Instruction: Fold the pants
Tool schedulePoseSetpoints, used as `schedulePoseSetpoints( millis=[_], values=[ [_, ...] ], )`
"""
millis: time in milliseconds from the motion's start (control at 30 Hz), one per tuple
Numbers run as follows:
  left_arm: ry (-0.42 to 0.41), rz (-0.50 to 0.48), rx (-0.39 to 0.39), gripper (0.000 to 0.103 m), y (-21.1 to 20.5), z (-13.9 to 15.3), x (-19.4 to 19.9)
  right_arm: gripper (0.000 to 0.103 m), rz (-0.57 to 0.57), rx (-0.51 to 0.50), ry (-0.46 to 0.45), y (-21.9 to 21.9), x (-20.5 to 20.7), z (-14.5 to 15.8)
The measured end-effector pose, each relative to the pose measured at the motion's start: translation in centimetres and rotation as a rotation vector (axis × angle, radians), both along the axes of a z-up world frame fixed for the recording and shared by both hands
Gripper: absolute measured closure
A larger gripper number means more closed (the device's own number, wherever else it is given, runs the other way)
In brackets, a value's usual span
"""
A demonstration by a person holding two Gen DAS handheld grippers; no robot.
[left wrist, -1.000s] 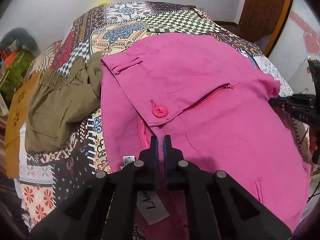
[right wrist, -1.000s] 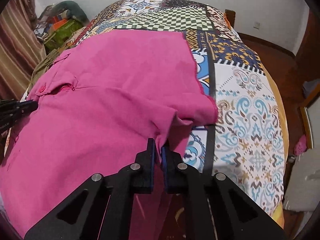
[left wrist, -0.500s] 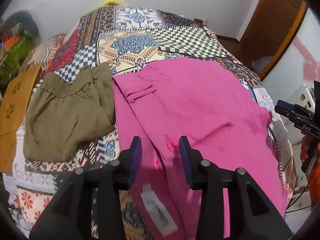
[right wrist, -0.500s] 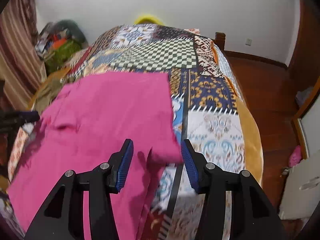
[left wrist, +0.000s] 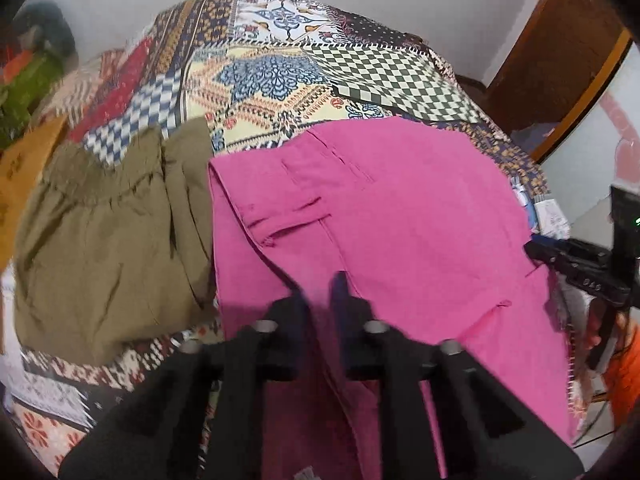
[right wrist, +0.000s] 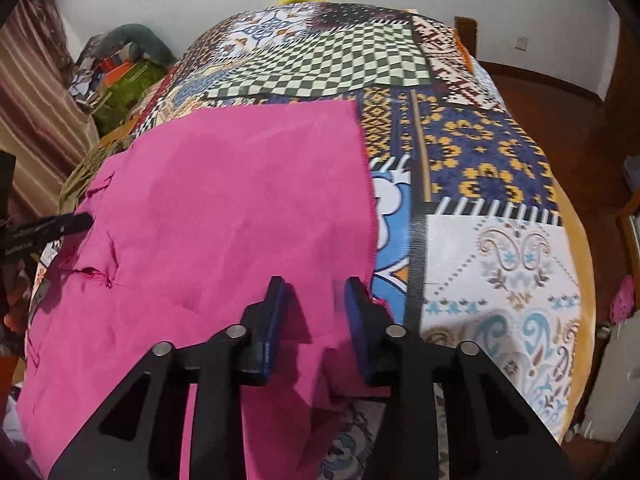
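We count one pink pants (left wrist: 400, 216) and one olive garment (left wrist: 104, 240) on the bed (right wrist: 500, 248). Left gripper (left wrist: 318, 292) clenched on pink fabric; right gripper (right wrist: 314, 300) closing, fabric between its jaws, not yet pinched.

The left gripper's (left wrist: 320, 286) fingertips are smeared by motion blur, so whether pink fabric sits between them is unclear. The pink pants' (left wrist: 400, 220) near end runs under the gripper bodies and off the bottom edge of both views.

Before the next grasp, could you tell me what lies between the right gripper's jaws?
Pink pants fabric lies between the closing jaws of the right gripper, shown in the right wrist view.
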State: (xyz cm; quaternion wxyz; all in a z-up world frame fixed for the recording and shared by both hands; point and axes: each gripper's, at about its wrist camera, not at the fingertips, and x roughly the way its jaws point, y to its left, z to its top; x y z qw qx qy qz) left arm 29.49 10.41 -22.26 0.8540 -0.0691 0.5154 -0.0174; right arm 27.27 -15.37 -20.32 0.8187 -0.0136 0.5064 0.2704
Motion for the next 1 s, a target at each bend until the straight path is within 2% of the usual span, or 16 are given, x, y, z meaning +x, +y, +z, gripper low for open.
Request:
schedulePoseSetpoints(
  millis=[267,367,433,500,600,700,867,933,1000],
  values=[
    [-0.063,-0.036,0.064,0.097,-0.7,0.7,-0.1,0.079,0.047,0.021,-0.006,0.4,-0.1,0.1],
    [-0.088,-0.025,0.059,0.098,-0.1,1.5,0.0,0.079,0.013,0.009,-0.024,-0.5,-0.1,0.4],
    [-0.100,0.006,0.055,0.097,0.5,1.8,0.1,0.079,-0.008,-0.037,-0.044,-0.9,0.2,0.4],
    [-0.091,0.057,0.066,0.097,1.2,1.6,0.6,0.079,-0.008,-0.057,-0.041,-1.0,0.6,0.1],
    [-0.061,0.081,0.064,0.097,1.7,0.7,1.2,0.078,-0.009,-0.063,-0.034,-1.0,0.8,-0.2],
    [-0.024,0.071,0.050,0.097,1.7,-0.3,1.2,0.072,-0.013,-0.068,-0.042,-0.6,0.7,-0.2],
    [-0.013,0.050,0.053,0.097,1.4,-0.6,1.0,0.065,-0.001,-0.078,-0.049,0.3,1.1,-0.8],
    [-0.002,0.051,0.040,0.097,1.5,-0.8,1.1,0.065,-0.009,-0.067,-0.050,0.5,1.4,-1.0],
    [0.004,0.052,0.024,0.097,1.7,-0.9,1.2,0.075,-0.015,-0.062,-0.045,0.7,1.4,-1.0]
  ],
)
